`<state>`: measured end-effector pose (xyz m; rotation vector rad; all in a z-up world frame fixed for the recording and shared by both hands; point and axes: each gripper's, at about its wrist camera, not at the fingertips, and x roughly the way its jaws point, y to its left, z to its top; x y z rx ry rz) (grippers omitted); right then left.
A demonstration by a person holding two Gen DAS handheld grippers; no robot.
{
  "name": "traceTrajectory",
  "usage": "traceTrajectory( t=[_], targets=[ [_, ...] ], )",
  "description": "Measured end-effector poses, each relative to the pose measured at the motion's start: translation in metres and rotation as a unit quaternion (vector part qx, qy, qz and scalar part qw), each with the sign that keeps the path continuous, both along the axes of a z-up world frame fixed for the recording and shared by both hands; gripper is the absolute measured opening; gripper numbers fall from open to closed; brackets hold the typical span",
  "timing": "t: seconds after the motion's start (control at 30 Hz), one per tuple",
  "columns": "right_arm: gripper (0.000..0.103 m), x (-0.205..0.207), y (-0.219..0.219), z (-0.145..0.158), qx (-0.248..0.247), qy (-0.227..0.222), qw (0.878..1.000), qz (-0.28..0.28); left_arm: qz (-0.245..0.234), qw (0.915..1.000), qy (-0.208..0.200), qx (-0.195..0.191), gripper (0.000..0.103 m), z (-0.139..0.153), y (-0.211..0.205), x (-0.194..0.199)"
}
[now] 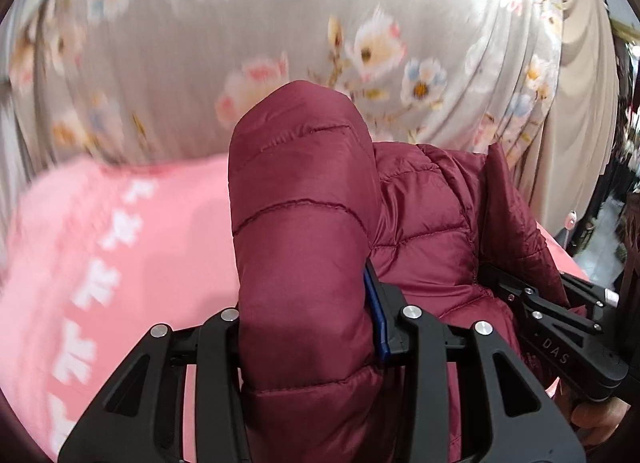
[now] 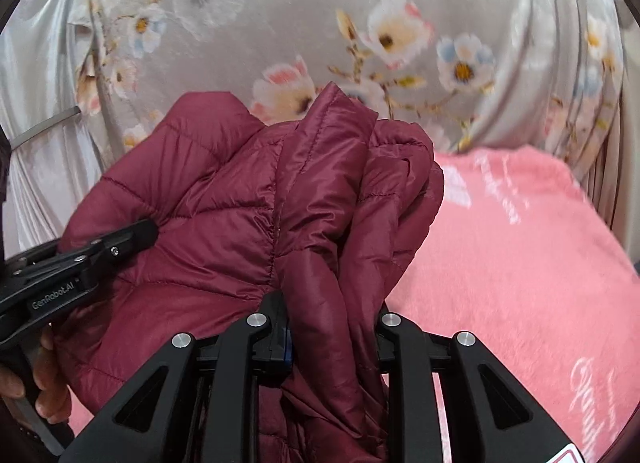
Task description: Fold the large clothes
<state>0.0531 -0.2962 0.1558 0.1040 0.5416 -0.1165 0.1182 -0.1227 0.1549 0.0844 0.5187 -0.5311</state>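
Observation:
A maroon quilted puffer jacket (image 1: 420, 223) is bunched up above a pink blanket (image 1: 132, 247). My left gripper (image 1: 308, 327) is shut on a thick padded fold of the jacket that stands up between its fingers. My right gripper (image 2: 332, 327) is shut on a gathered fold of the same jacket (image 2: 224, 199). The right gripper also shows at the right edge of the left wrist view (image 1: 548, 311), and the left gripper shows at the left edge of the right wrist view (image 2: 100, 251). Both hold the jacket close together.
The pink blanket (image 2: 512, 263) with white lettering covers the surface below. A grey floral curtain (image 2: 360, 23) hangs close behind. A beige cloth (image 1: 580, 103) and dark clutter lie at the far right of the left wrist view.

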Motion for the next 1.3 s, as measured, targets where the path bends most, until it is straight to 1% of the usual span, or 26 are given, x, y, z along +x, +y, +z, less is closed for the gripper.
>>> traceTrajectory(
  t=[0.13,0.23,0.3,0.43,0.57,0.73,0.93,1.13,1.3],
  targets=[
    [0.021,0.004,0.016,0.027,-0.012,-0.035,0.999,0.009,0.013,0.9986,-0.051,0.004,0.037,0.036,0.011,-0.01],
    [0.021,0.014,0.032,0.046,-0.024,-0.059,0.998,0.017,0.027,0.9958,-0.087,0.01,0.037,0.056,0.019,-0.012],
    [0.021,0.025,0.041,0.054,-0.03,-0.068,0.997,0.022,0.038,0.9932,-0.109,0.014,0.037,0.068,0.026,-0.01],
    [0.021,0.048,0.06,0.065,-0.036,-0.078,0.996,0.031,0.057,0.9897,-0.13,0.019,0.037,0.081,0.04,0.004],
    [0.021,0.078,0.079,0.064,-0.05,-0.076,0.995,0.04,0.073,0.9878,-0.135,0.022,0.037,0.083,0.055,0.023],
    [0.021,0.123,0.095,0.047,-0.053,-0.059,0.996,0.047,0.093,0.9872,-0.126,0.031,0.037,0.072,0.067,0.061],
    [0.021,0.171,0.103,0.015,-0.057,-0.037,0.997,0.048,0.106,0.9878,-0.107,0.04,0.037,0.044,0.073,0.11],
    [0.021,0.216,0.104,-0.028,-0.057,-0.002,0.997,0.042,0.108,0.9899,-0.077,0.049,0.037,0.005,0.071,0.158],
    [0.021,0.241,0.1,-0.064,-0.057,0.027,0.997,0.034,0.101,0.9922,-0.048,0.056,0.037,-0.032,0.066,0.191]
  ],
)
